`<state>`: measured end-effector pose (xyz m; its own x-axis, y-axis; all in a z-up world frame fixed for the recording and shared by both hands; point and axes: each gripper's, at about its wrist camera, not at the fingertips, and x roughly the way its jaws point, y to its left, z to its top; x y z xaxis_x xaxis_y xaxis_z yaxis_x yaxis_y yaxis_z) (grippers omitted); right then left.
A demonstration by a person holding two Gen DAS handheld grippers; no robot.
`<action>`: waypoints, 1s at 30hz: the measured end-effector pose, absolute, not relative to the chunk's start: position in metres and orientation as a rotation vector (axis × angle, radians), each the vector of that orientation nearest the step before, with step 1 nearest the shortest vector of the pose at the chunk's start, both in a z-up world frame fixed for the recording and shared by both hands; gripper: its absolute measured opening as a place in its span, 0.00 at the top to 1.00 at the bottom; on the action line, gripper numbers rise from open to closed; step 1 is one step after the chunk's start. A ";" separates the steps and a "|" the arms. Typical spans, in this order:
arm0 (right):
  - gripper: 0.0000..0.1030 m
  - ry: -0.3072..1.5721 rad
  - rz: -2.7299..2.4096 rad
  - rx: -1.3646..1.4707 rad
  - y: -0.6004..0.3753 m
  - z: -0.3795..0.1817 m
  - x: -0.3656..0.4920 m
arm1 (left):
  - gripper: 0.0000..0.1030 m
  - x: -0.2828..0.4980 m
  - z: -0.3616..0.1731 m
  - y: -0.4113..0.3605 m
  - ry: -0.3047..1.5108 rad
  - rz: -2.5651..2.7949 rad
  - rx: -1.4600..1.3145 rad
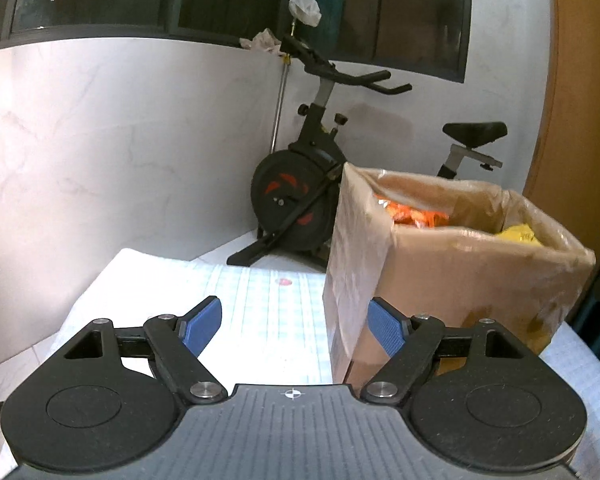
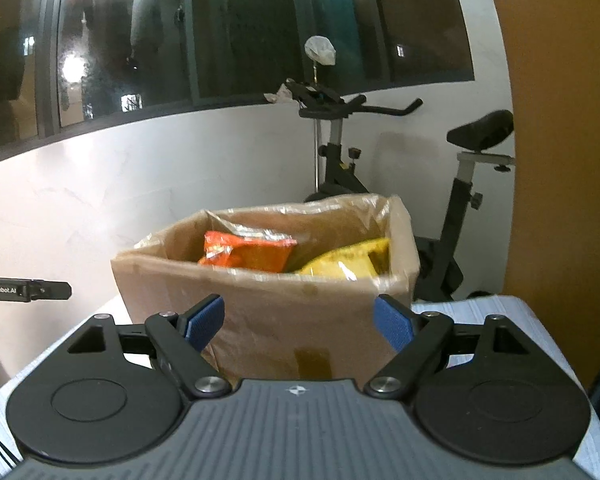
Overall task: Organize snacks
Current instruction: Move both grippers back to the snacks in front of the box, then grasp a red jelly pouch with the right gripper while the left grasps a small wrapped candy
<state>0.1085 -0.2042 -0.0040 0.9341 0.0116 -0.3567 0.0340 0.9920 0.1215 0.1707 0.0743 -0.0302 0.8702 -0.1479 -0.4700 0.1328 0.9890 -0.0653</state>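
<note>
A brown cardboard box lined with clear plastic stands on the table; the right wrist view shows the box dead ahead. Inside lie an orange snack bag and a yellow snack bag, also visible as orange snack bag and yellow snack bag. My left gripper is open, aimed at the box's left corner, nothing between its blue pads. My right gripper is open in front of the box's near wall, holding nothing.
The table wears a white checked cloth with a small red spot. An exercise bike stands behind the table against a white wall. An orange-brown panel rises at the right. The other gripper's black body pokes in at the left.
</note>
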 end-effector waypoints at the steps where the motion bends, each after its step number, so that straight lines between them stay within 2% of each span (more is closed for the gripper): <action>1: 0.18 0.372 -0.014 0.130 -0.205 -0.008 0.107 | 0.21 0.168 -0.033 0.074 0.494 -0.147 -0.024; 8: 0.19 0.435 -0.046 0.142 -0.208 -0.036 0.096 | 0.21 0.155 -0.054 0.067 0.511 -0.162 0.004; 23: 0.34 0.752 -0.062 0.195 -0.200 -0.122 0.088 | 0.21 0.136 -0.095 0.068 0.596 -0.147 -0.037; 30: 0.40 0.840 -0.046 0.203 -0.189 -0.142 0.088 | 0.21 0.128 -0.108 0.071 0.633 -0.134 -0.085</action>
